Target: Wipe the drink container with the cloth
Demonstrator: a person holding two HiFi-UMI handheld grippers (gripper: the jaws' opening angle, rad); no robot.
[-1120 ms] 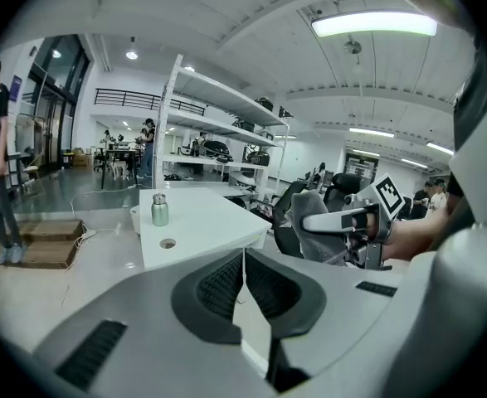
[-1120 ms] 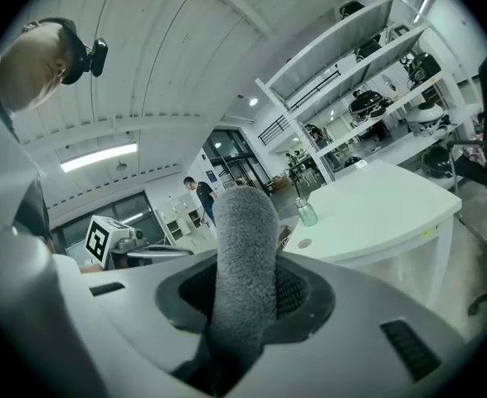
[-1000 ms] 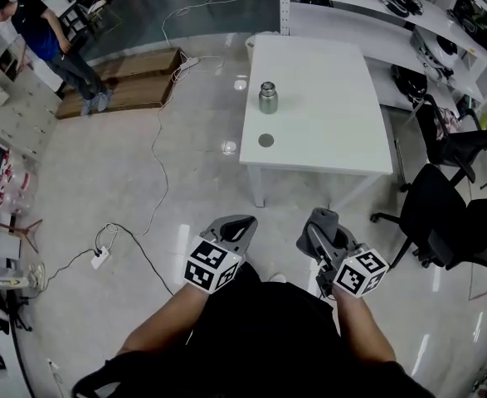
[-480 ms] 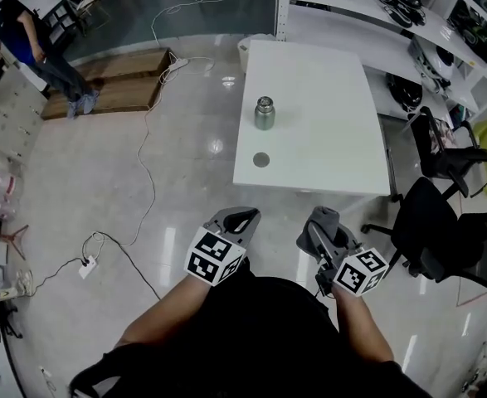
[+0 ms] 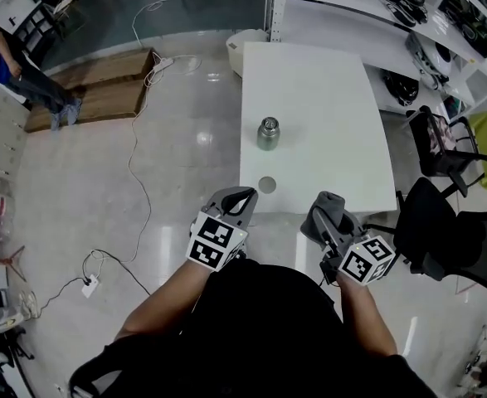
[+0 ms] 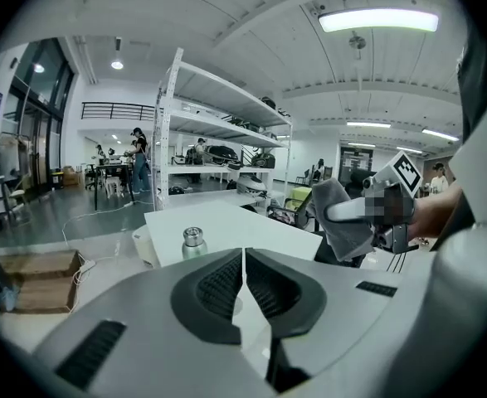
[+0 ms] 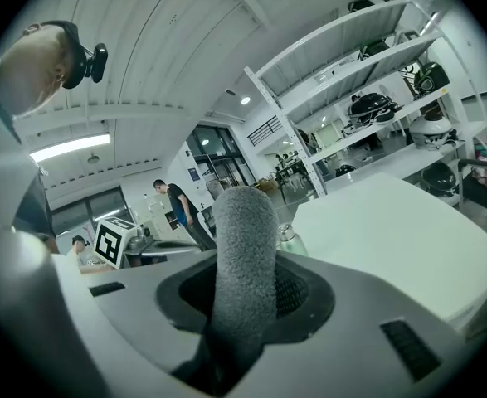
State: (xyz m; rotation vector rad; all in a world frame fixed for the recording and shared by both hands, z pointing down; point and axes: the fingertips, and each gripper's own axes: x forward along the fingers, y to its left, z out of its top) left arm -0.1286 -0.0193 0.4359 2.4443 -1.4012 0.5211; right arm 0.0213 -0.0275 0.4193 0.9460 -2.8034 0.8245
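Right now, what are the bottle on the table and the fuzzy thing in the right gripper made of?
The bottle looks like brushed metal, probably steel: it is silvery grey with a dull sheen. The cloth clamped in the right gripper looks like fleece or microfibre: it is grey, fuzzy and matte.

White worktop (image 5: 326, 98); drink container (image 5: 268, 133) steel-silver; small disc (image 5: 266, 185) grey. Cloth (image 7: 245, 255) mid-grey, fuzzy. Left gripper (image 5: 241, 196) & right gripper (image 5: 326, 215): pale-grey shells, blk pads; marker cubes (image 5: 216, 240) w/ blk-&-white squares. Floor (image 5: 168, 189) glossy pale grey, chairs (image 5: 442, 222) blk, platform (image 5: 85, 89) brown wood.
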